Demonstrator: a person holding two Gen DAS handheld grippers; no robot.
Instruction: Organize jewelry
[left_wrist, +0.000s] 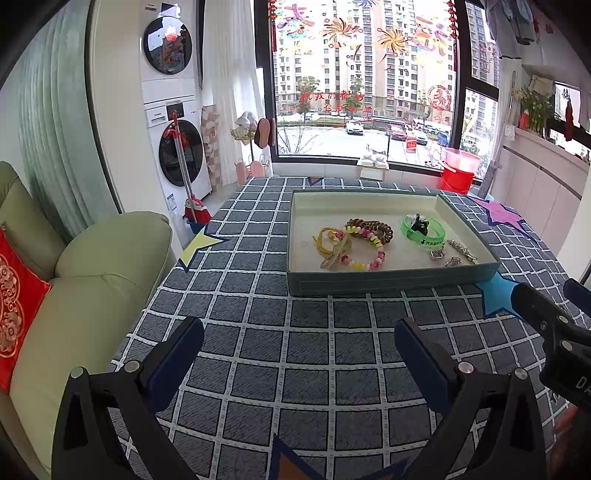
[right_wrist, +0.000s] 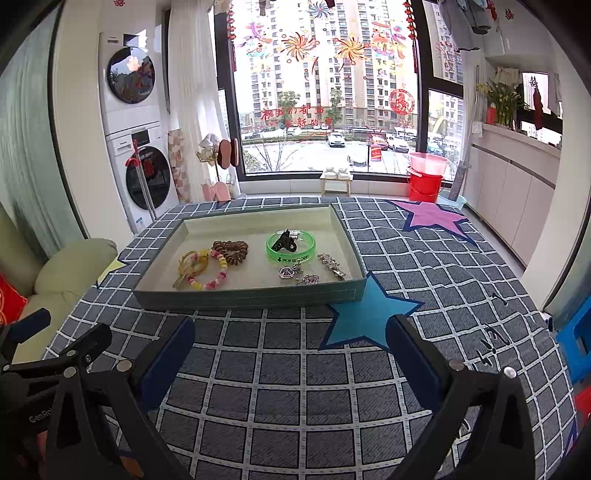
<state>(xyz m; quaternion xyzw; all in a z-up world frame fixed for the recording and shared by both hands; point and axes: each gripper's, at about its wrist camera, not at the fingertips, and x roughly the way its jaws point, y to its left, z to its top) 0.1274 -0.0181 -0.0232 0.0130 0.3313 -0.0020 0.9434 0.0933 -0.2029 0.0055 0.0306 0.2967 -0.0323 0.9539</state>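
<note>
A bench (left_wrist: 258, 332) covered in a dark grid-patterned cloth with coloured stars carries a shallow grey-green tray (left_wrist: 388, 282) with a cream lining. Both tools hover above the cloth on the near side of the tray, well apart from it: the left tool (left_wrist: 299, 343) has its jaws spread wide and holds nothing, and the right tool (right_wrist: 291, 339) is likewise spread wide and empty. All the jewelry lies inside the tray. A green bangle (right_wrist: 291, 248) with a black claw clip (right_wrist: 283, 239) in it sits toward the right. A pink and yellow bead bracelet (right_wrist: 212, 273) overlaps yellow hair ties (right_wrist: 190, 263) and touches a brown coil tie (right_wrist: 231, 250) on the left. A silver chain (right_wrist: 331, 266) and small silver charms (right_wrist: 297, 276) lie near the front right corner.
</note>
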